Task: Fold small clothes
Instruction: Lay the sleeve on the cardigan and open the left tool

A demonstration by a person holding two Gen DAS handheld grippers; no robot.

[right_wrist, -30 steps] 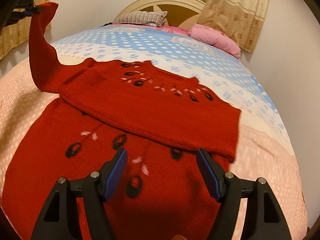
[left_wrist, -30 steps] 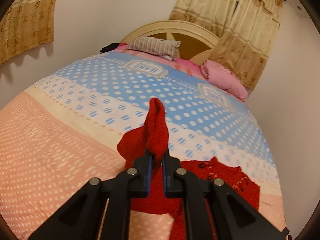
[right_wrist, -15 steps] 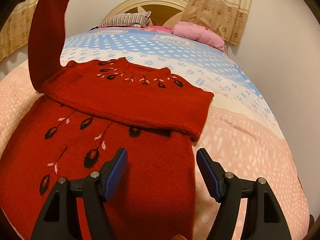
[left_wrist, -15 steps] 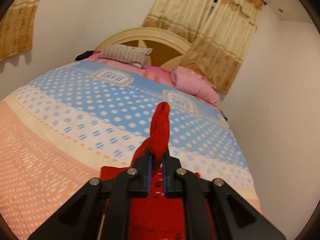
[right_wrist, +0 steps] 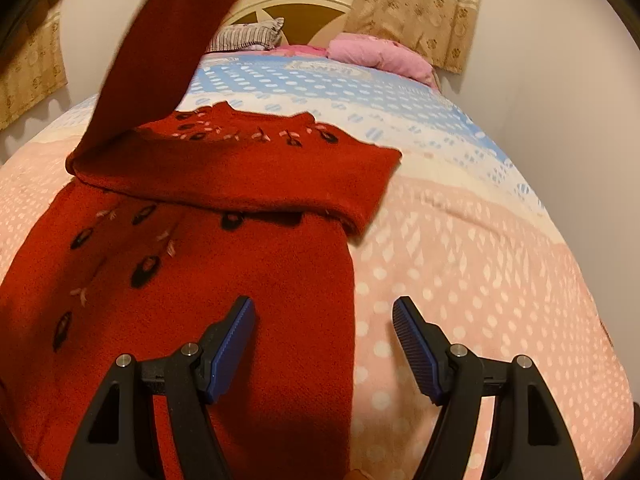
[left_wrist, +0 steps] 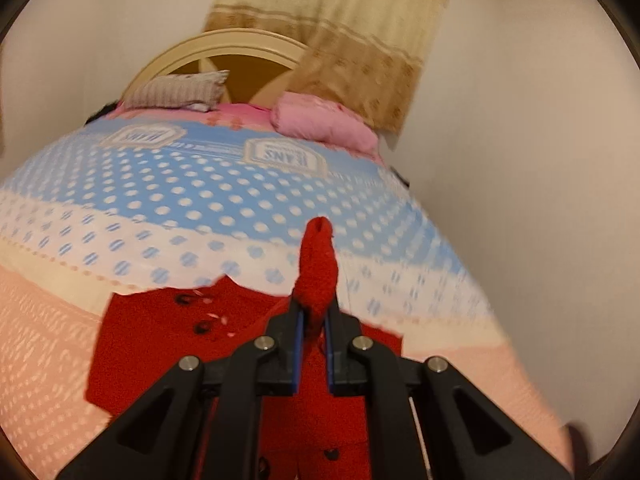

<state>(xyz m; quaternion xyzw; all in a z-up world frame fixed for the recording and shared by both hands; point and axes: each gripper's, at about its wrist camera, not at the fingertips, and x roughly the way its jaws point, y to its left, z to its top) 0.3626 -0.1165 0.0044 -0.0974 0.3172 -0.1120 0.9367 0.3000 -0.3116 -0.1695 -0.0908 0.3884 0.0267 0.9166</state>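
Your left gripper (left_wrist: 312, 320) clamped on the sweater (right_wrist: 224, 280) sleeve, right gripper (right_wrist: 324, 320) apart, dotted bedspread (right_wrist: 460, 260) beneath, pillows (right_wrist: 380, 56) at 12 o'clock, curtains (right_wrist: 420, 8) behind.

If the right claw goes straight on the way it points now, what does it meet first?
Probably the right edge of the red sweater lying on the bed cover. The open right claw straddles that edge from above; how far above is unclear.

We are seeing the sweater (right_wrist: 240, 280) looking fuzzy, matt knit; the bedspread (right_wrist: 460, 280) showing soft cloth; the gripper (right_wrist: 324, 336) pads (right_wrist: 236, 336) appearing ribbed, arms matt plastic.
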